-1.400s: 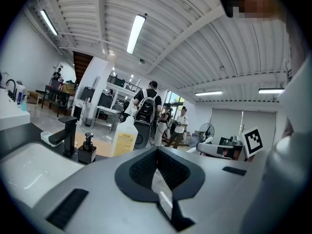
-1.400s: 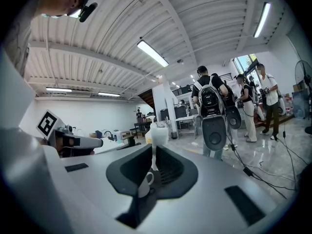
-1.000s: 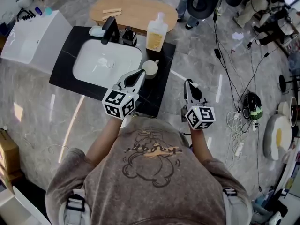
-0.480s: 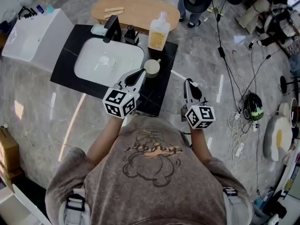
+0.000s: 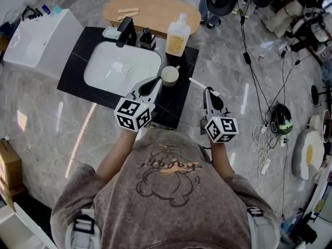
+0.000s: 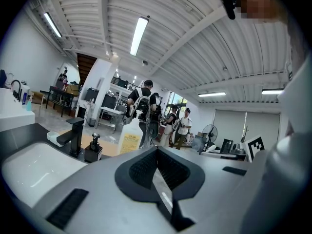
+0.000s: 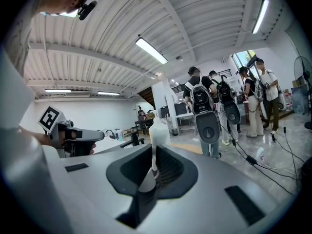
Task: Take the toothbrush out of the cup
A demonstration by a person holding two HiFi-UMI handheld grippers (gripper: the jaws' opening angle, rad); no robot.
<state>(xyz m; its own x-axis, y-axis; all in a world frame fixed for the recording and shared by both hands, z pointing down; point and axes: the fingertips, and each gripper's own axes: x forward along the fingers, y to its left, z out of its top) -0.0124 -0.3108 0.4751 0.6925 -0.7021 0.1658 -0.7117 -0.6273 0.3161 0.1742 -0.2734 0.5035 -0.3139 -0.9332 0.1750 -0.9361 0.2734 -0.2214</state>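
The white cup (image 5: 169, 75) stands on the black counter (image 5: 176, 108), to the right of the sink. My left gripper (image 5: 155, 80) lies just left of the cup, its tip close to the cup's rim. Its jaws meet with nothing between them (image 6: 157, 149). My right gripper (image 5: 209, 90) hovers off the counter's right edge, shut on the white toothbrush (image 5: 199, 84). The toothbrush sticks out up-left toward the counter, clear of the cup. In the right gripper view its white stem (image 7: 152, 162) rises from between the pads.
A white basin (image 5: 122, 66) with a black faucet (image 5: 124, 31) and a black soap dispenser (image 5: 145, 38) fills the counter's left. A pale bottle (image 5: 178, 35) stands behind the cup. Beyond is a wooden table (image 5: 150, 12). Cables (image 5: 259, 134) lie on the floor at right, and people stand farther back.
Both grippers hold their places. The toothbrush stays in the right gripper's jaws. Only the head view has drifted slightly.
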